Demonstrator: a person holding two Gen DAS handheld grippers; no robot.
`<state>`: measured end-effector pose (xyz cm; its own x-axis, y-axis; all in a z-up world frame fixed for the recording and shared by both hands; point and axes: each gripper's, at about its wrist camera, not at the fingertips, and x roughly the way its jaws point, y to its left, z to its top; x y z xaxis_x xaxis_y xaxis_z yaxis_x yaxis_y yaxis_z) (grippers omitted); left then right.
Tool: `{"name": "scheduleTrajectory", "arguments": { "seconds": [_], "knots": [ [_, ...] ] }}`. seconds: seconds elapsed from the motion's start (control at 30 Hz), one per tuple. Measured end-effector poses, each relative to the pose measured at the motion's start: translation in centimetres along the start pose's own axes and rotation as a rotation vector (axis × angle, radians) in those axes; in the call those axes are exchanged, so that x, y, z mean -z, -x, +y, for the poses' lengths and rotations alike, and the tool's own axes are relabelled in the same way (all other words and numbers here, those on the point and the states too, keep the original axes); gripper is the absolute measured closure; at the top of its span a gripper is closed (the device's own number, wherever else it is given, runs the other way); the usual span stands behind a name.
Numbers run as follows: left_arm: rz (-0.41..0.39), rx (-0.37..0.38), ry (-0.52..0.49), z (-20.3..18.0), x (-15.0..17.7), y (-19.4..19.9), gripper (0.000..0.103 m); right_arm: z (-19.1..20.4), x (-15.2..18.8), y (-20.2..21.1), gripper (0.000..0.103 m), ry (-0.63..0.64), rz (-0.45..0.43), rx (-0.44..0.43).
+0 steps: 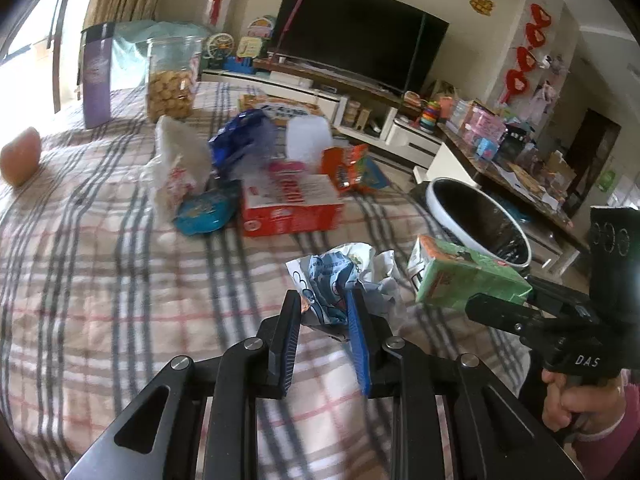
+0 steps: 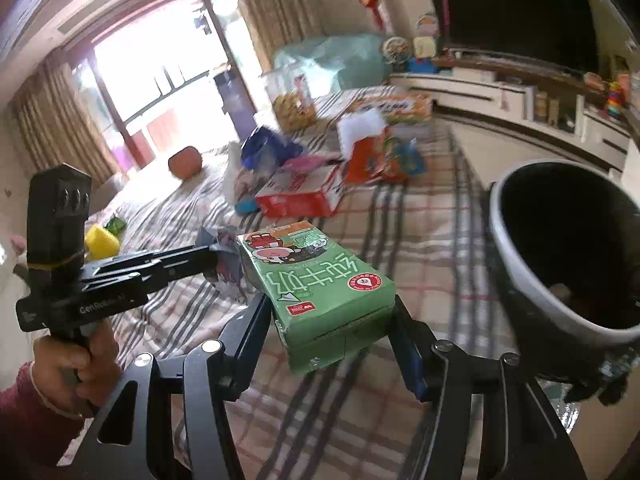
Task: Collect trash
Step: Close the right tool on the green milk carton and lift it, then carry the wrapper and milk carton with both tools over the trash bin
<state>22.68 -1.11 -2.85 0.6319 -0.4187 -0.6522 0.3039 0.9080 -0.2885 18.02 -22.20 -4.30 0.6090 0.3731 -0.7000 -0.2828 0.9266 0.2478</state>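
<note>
My left gripper (image 1: 324, 304) is shut on a crumpled white-and-blue wrapper (image 1: 340, 276) and holds it just above the plaid tablecloth (image 1: 120, 280). My right gripper (image 2: 332, 312) is shut on a green drink carton (image 2: 320, 280) and holds it above the cloth, left of the bin. The carton also shows in the left wrist view (image 1: 464, 276), with the right gripper (image 1: 500, 304) behind it. The left gripper (image 2: 216, 260) and its wrapper (image 2: 224, 256) show in the right wrist view. A black-lined white bin (image 2: 568, 240) stands off the table's right edge; it also shows in the left wrist view (image 1: 476, 216).
Mid-table lie a red-and-white box (image 1: 292, 204), a blue round packet (image 1: 204, 212), a white plastic bag (image 1: 180, 168), a blue bag (image 1: 240, 140) and an orange packet (image 1: 344, 164). A biscuit jar (image 1: 172, 80) and a purple box (image 1: 96, 80) stand at the back. An orange fruit (image 1: 20, 156) lies far left.
</note>
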Motion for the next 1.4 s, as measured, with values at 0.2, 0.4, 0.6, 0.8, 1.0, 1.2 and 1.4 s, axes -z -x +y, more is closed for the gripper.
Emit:
{"name": "scheduleTrajectory", "arguments": {
  "seconds": [0.2,0.4,0.6,0.8,1.0,1.2,1.4],
  "knots": [
    [0.000,0.030,-0.024,-1.7,-1.0,-1.2,0.081,-1.8,-0.1,2.3,0.044,-0.044,-0.050,0.037],
    [-0.001,0.064,-0.064,-4.0,-2.0,-2.6,0.081,-4.3,-0.1,4.2,0.044,-0.090,-0.083,0.078],
    [-0.008,0.095,-0.109,-6.2,-3.2,-4.0,0.082,-6.8,-0.1,6.0,0.044,-0.128,-0.113,0.123],
    [-0.024,0.121,-0.148,-8.3,-4.4,-5.4,0.082,-8.9,-0.3,7.4,0.044,-0.149,-0.137,0.164],
    [-0.031,0.146,-0.171,-9.7,-5.5,-7.3,0.082,-11.2,-0.3,8.3,0.044,-0.183,-0.153,0.197],
    [-0.025,0.164,-0.199,-11.4,-6.4,-9.6,0.082,-13.1,-0.4,8.7,0.044,-0.196,-0.153,0.237],
    [-0.014,0.171,-0.219,-12.9,-7.4,-11.9,0.082,-14.8,-0.7,8.5,0.044,-0.210,-0.142,0.267]
  ]
}}
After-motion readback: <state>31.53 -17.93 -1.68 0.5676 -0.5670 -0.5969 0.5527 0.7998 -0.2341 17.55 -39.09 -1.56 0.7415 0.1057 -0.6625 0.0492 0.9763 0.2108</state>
